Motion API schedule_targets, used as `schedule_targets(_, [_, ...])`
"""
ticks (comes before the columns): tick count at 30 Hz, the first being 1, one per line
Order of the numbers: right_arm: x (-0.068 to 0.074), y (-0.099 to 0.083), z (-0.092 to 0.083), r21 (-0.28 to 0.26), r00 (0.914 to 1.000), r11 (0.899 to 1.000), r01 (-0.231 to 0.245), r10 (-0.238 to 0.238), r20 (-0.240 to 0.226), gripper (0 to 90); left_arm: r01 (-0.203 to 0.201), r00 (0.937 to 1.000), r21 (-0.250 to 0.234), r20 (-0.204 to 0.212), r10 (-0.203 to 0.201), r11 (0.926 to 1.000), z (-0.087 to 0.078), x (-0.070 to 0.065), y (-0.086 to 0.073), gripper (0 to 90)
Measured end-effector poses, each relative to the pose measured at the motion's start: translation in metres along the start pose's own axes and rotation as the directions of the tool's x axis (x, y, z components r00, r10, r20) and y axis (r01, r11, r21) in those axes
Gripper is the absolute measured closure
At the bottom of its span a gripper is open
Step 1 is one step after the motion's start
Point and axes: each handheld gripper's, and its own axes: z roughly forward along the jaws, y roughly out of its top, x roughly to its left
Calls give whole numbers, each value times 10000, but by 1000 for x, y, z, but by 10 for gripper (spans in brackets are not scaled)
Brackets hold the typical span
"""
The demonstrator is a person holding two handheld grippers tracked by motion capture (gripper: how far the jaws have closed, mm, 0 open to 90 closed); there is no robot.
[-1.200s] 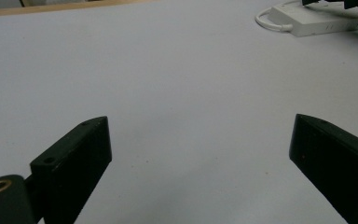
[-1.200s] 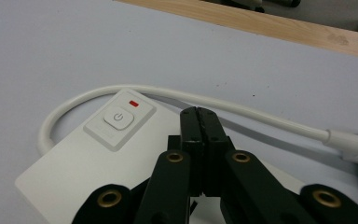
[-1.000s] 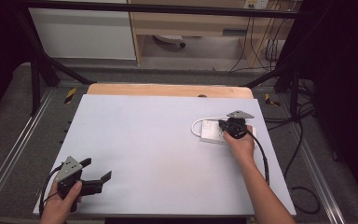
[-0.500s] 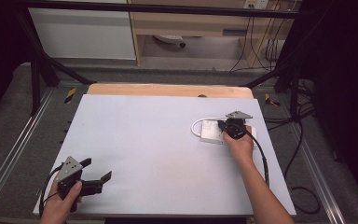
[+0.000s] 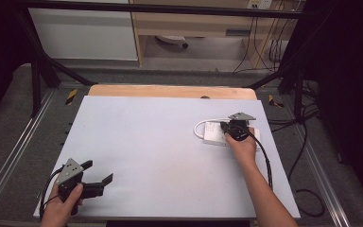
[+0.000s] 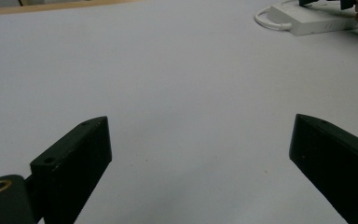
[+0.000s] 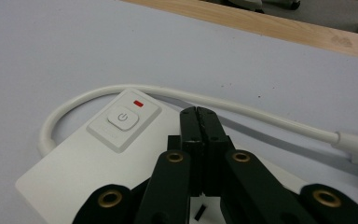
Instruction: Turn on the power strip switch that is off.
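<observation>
On table [image 5: 146,142], power strip [image 7: 74,158] lies under right gripper [image 7: 200,114].

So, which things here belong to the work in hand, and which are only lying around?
In the work:
- white power strip with its power button and white cable
- right gripper, jaws shut, over the strip

Lying around:
- left gripper, jaws open, apart from the strip
- wooden board at the table's far edge
- loose cables on the floor

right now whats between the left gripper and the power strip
Nothing: in the left gripper view, bare white table runs from the open left gripper to the power strip; the high view shows the same.
</observation>
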Motion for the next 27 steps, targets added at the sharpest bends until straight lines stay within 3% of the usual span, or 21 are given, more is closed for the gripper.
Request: schedule_targets(27, [-3, 4, -3, 92, 9999, 9999, 62, -63, 105, 900, -102, 9999, -8, -34, 102, 9999, -1, 0, 0, 57])
